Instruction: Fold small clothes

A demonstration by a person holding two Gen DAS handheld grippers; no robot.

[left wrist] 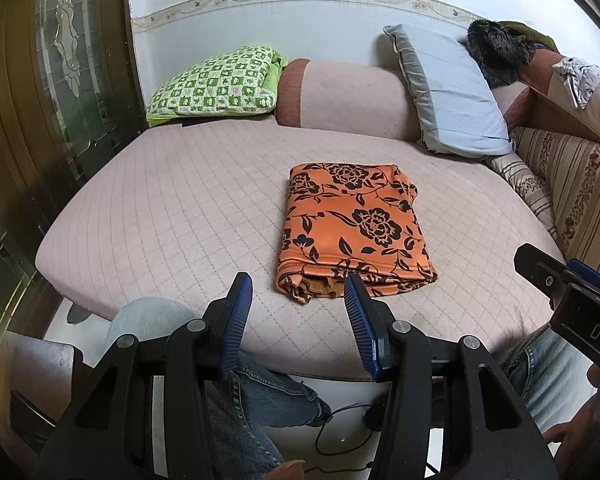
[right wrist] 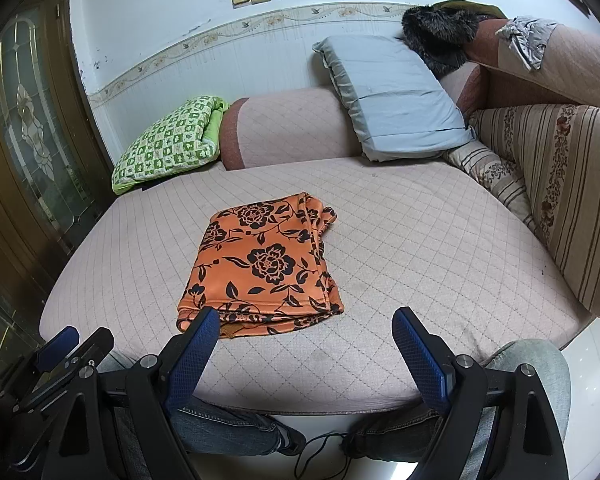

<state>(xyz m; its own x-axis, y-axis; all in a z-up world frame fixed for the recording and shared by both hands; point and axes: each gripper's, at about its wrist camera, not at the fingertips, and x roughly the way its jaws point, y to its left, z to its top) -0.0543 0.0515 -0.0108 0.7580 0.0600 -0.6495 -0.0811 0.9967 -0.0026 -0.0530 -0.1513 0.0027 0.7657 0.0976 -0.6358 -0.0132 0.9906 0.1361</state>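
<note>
Orange floral garment (left wrist: 352, 232) lies folded; "DAS" on right tool (left wrist: 572, 280).

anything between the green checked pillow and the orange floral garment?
No. Only bare quilted cover separates the green checked pillow from the orange floral garment; clearest in the right wrist view.

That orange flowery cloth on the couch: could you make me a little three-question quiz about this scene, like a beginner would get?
1. True or false: the orange floral garment already lies folded on the pink quilted cushion.
2. Which gripper is holding the garment? A) left gripper B) right gripper C) neither
3. Fill in: the pillow leaning against the backrest behind the garment is light ____.

Key: 1 true; 2 C, both are open and off the cloth; 3 blue.
</note>
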